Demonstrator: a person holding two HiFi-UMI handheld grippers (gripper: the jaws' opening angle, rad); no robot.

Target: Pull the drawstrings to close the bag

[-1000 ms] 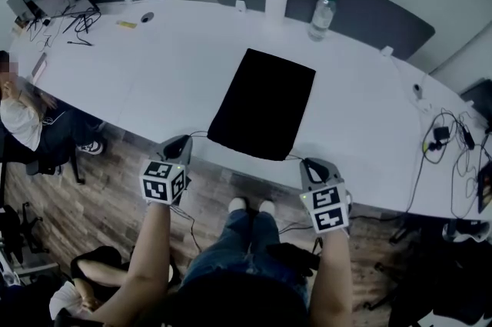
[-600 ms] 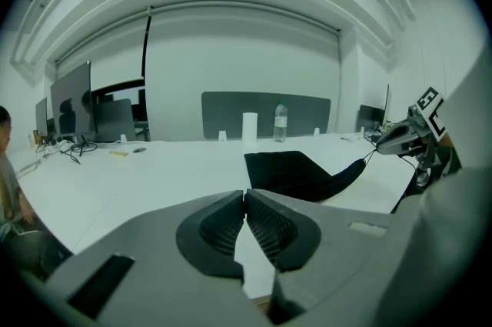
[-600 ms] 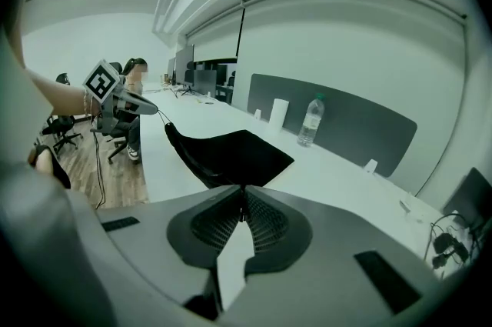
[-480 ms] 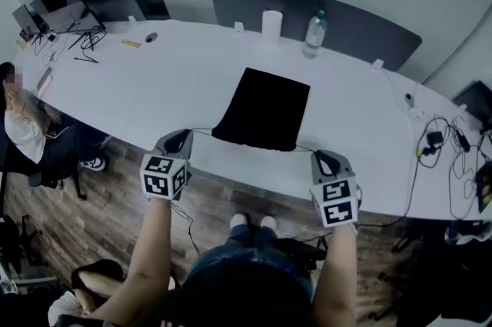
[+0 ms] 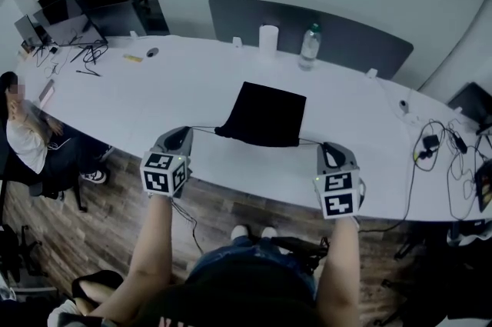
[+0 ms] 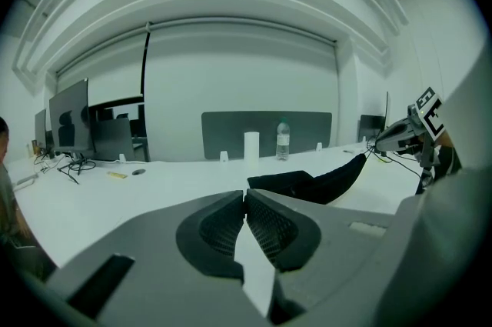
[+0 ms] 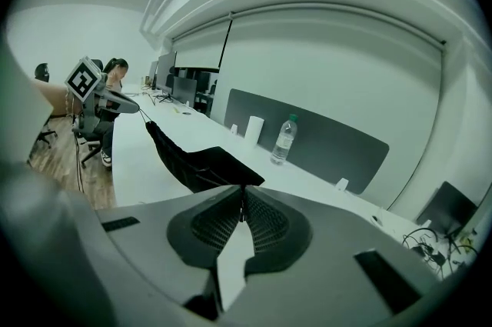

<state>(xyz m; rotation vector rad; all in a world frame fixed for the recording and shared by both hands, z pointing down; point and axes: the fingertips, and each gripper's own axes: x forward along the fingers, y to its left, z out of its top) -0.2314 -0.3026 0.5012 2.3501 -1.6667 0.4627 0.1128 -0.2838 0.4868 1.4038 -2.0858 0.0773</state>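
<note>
A black drawstring bag (image 5: 265, 114) lies on the white table (image 5: 154, 87), its near edge bunched and narrow. A thin drawstring (image 5: 204, 130) runs from the bag's left corner to my left gripper (image 5: 178, 138), which is shut on it. Another drawstring (image 5: 310, 141) runs right to my right gripper (image 5: 331, 153), also shut on its cord. Both cords look taut. In the left gripper view the jaws (image 6: 244, 199) meet, with the bag (image 6: 307, 183) beyond. The right gripper view shows its jaws (image 7: 243, 207) closed, with the bag (image 7: 204, 164) lifted at its left corner.
A water bottle (image 5: 309, 47) and a white paper roll (image 5: 267, 38) stand behind the bag before a grey divider (image 5: 346, 33). Cables (image 5: 438, 142) lie at the table's right end. A person (image 5: 23, 141) sits at the left. The near table edge (image 5: 254, 181) runs under both grippers.
Both grippers have drawn apart, sideways and toward me. The bag's near edge has gathered and narrowed, and the cords have lengthened and tightened.
</note>
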